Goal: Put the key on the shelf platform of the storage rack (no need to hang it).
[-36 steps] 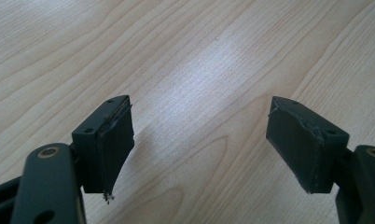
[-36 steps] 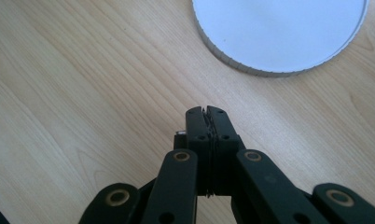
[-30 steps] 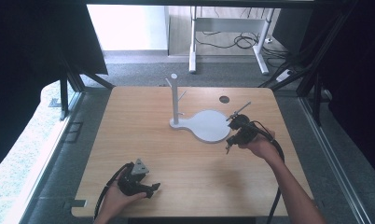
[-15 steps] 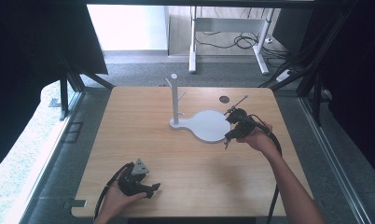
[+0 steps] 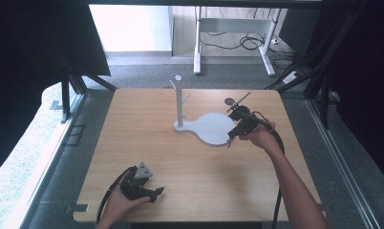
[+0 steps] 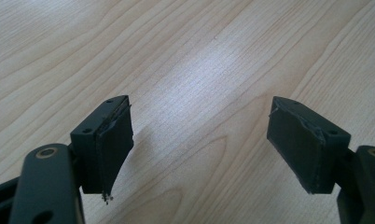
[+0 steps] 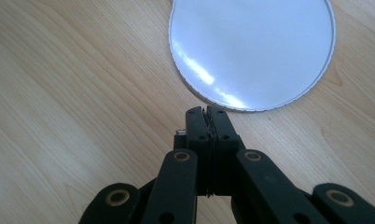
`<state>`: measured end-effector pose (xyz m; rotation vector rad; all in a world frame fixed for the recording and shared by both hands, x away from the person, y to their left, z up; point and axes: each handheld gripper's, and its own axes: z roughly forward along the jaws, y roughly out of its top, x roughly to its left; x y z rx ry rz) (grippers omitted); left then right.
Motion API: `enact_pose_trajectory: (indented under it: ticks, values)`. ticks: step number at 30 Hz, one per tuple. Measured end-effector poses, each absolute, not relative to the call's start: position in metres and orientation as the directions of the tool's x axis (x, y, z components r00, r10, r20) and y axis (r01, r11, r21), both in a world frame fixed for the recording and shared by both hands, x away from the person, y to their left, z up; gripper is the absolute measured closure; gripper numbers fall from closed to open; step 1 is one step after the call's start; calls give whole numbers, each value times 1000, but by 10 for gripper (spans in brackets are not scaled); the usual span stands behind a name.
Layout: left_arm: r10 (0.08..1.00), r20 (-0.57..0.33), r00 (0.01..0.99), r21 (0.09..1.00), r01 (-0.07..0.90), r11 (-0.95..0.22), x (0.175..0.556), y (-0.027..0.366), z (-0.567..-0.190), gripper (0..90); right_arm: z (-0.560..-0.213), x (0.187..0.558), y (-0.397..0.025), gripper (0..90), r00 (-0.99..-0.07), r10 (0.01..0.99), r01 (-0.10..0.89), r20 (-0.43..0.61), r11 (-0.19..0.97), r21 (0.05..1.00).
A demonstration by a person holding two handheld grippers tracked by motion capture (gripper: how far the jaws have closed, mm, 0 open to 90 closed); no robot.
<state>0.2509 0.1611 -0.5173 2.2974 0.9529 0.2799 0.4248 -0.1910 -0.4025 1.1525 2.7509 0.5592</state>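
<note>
Hands at a wooden tabletop (image 5: 190,157) each hold a two-jaw claw, seen from above and along the jaws. At the near-left corner, the left claw (image 5: 155,193) lies low over bare wood, its black jaws spread wide apart with nothing between them; in its own view the left claw (image 6: 199,140) frames only wood grain between its two pads. Well apart from it, toward the far right, the right claw (image 5: 231,140) has its jaws pressed flat together, gripping nothing that can be seen. Just ahead of the right claw's tips (image 7: 206,112) lies the round white base plate (image 7: 251,46) of a white stand (image 5: 179,102); the tips sit at its rim, though whether they touch it is hard to tell. The stand's upright post rises beyond the far-left end of the plate (image 5: 214,129), with short pegs branching off.
</note>
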Motion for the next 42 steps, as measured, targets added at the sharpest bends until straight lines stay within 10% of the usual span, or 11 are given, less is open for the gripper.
enact_pose_trajectory:
  ticks: [42]
  values:
    - [699,-55,713,641,562,-523,251,164,-515,231,-406,488,-161,894,-662,748,717,44,615,328]
